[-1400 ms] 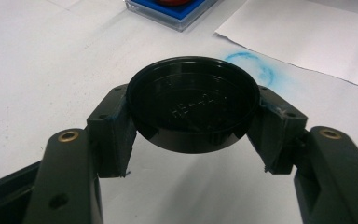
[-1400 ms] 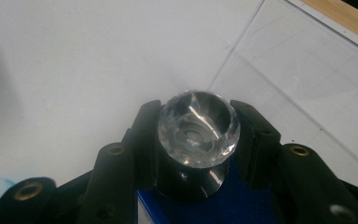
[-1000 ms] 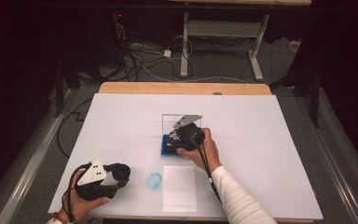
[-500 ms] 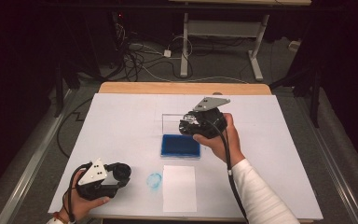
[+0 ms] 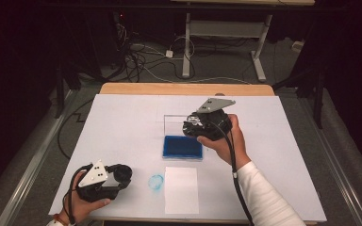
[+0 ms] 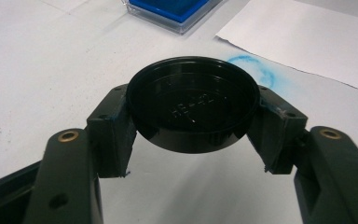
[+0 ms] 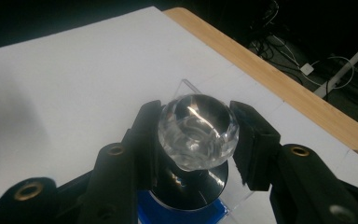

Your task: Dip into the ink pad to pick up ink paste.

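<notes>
Glass-knobbed stamp (image 7: 196,135), clamped in our right hand-held gripper (image 5: 206,123), hangs above the blue ink pad (image 5: 183,147); paper (image 5: 181,189) lies nearer us.

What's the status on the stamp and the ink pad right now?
Left hand-held gripper shut on black cap. Right hand-held gripper shut on clear-handled stamp, above open blue ink pad. White paper unobstructed.

Table: white top (image 5: 122,127), a wooden edge (image 5: 184,88) along the far side.
Floor: grey (image 5: 292,66), metal rails (image 5: 23,174) running down both sides.
Behind: a white desk frame (image 5: 187,52), cables (image 5: 141,52) tangled on the floor.
Light: bright on the table, the room around it dark.
</notes>
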A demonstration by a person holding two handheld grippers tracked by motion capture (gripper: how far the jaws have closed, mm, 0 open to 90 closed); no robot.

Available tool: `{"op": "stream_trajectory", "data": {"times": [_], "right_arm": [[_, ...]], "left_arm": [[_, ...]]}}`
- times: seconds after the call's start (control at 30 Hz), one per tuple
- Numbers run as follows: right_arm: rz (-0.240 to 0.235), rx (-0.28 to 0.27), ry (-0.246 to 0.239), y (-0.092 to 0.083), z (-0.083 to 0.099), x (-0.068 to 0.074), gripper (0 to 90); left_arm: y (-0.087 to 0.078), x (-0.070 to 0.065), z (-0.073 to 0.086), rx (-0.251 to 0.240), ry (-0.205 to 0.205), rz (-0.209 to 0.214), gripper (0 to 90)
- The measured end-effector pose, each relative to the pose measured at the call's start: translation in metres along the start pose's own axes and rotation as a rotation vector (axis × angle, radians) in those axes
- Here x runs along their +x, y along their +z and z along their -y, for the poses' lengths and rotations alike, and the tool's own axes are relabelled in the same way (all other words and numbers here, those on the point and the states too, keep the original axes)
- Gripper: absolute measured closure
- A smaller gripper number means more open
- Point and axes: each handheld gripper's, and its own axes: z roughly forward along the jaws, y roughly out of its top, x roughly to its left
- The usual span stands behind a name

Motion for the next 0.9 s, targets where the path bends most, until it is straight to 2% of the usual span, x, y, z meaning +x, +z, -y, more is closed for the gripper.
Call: {"op": "stream_trajectory", "data": {"times": [0.2,0.47,0.9], "right_arm": [[0.004,0.036,0.007,0.016,0.02,-0.002,56.9],[0.004,0.093,0.048,0.042,0.051,-0.006,56.9],[-0.009,0.128,0.061,0.06,0.065,-0.002,56.9]], "left_arm": [[0.0,0.0,0.0,0.002,0.002,-0.002,36.7],[0.002,-0.001,0.0,0.009,0.007,0.002,36.7],[0.003,0.0,0.001,0.013,0.005,0.006,36.7]]}}
